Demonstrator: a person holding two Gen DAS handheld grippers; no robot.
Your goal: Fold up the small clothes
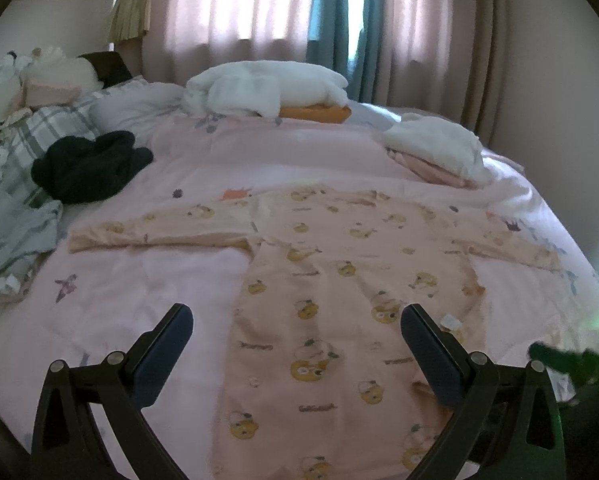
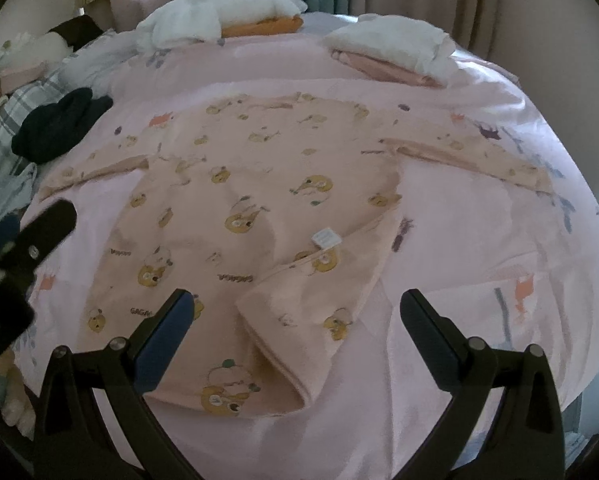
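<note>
A peach baby romper with bear prints (image 1: 319,300) lies flat on the pink bedspread (image 1: 139,300), sleeves spread left and right. In the right wrist view the romper (image 2: 259,184) has its lower right corner folded over, with a white label (image 2: 326,237) showing. My left gripper (image 1: 297,340) is open and empty, just above the romper's lower body. My right gripper (image 2: 297,324) is open and empty above the folded lower corner. The left gripper also shows at the left edge of the right wrist view (image 2: 39,236).
A black garment (image 1: 91,166) lies at the left of the bed. White folded clothes on an orange item (image 1: 267,88) sit at the far side. A white and pink folded stack (image 1: 435,148) lies far right. Plaid bedding (image 1: 31,136) and curtains (image 1: 259,12) lie beyond.
</note>
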